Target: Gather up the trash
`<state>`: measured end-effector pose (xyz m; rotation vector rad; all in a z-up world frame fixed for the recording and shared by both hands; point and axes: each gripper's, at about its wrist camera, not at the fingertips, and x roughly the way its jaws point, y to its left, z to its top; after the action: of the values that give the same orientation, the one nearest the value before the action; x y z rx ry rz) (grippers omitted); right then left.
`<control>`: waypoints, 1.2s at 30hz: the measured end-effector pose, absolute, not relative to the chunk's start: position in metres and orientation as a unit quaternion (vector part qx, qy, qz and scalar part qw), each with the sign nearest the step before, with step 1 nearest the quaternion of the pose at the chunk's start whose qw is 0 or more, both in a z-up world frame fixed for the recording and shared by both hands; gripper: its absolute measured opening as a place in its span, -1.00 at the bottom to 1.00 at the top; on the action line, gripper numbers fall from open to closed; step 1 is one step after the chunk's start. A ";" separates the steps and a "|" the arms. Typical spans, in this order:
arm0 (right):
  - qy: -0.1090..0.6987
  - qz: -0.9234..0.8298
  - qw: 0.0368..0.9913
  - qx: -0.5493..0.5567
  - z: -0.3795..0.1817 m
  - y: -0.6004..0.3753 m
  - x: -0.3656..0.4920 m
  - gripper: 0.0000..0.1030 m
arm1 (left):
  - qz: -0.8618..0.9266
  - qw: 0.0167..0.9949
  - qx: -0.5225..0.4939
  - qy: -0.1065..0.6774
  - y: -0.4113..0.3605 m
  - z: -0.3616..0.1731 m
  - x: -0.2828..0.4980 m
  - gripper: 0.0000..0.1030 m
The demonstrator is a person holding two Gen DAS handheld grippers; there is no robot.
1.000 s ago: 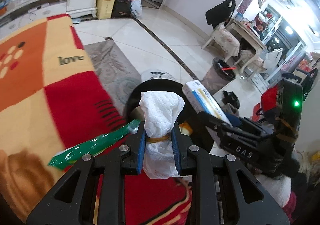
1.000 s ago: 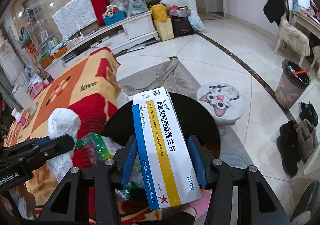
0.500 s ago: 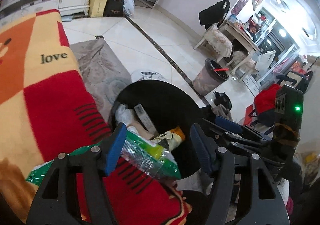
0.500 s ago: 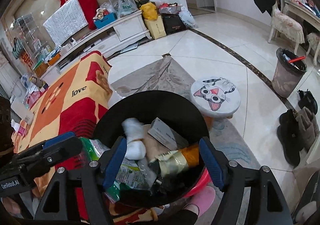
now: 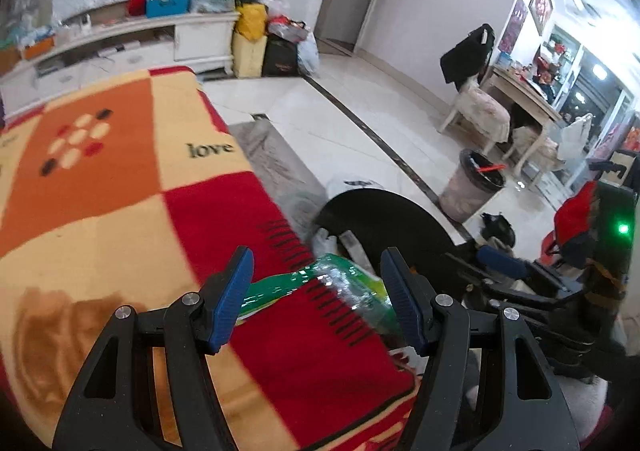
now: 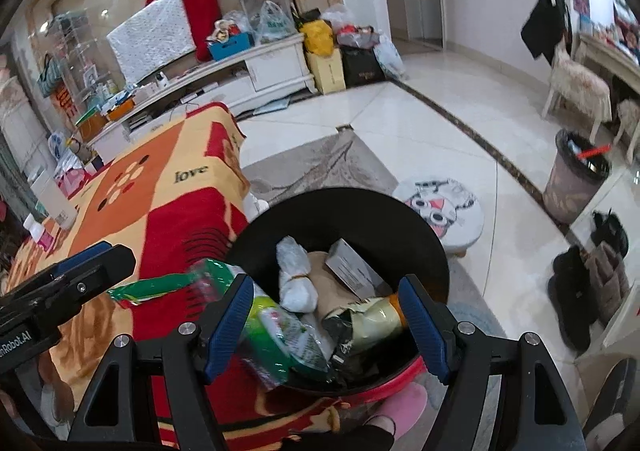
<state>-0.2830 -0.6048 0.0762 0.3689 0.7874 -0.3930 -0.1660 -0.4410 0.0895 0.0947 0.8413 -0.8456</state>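
Both grippers, left (image 5: 316,297) and right (image 6: 326,325), emptied, fingers just spread wide, white tied tissue bundle (image 6: 294,277) and boxed medicine carton (image 6: 354,271) now lying inside round black bin (image 6: 436,247) lower centre, leaving green plastic wrapper (image 5: 296,283) draped over blanket edge.

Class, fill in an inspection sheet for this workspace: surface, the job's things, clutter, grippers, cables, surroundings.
Surface: blanket in red, orange and cream, printed "love".
Job's things: black bin beside the blanket holds a tied white wad, a box and a snack bag; a green wrapper lies half on the blanket, half over the bin's rim.
Clutter: bags by the white cabinet.
Grippers: left gripper and right gripper open, nothing held.
Cables: nothing seen.
Surroundings: tiled floor, cat-face stool, second bin, shoes, chair with a dark coat.
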 end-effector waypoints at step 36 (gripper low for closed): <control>0.265 -0.189 0.941 0.087 0.153 -0.502 -0.281 0.57 | -0.326 0.904 0.011 0.277 -0.332 0.152 -0.200 0.26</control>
<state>-0.2806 -0.5023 0.1530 0.1778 0.5416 -0.3862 -0.2002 -0.3322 0.1516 0.0231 0.5724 -0.6745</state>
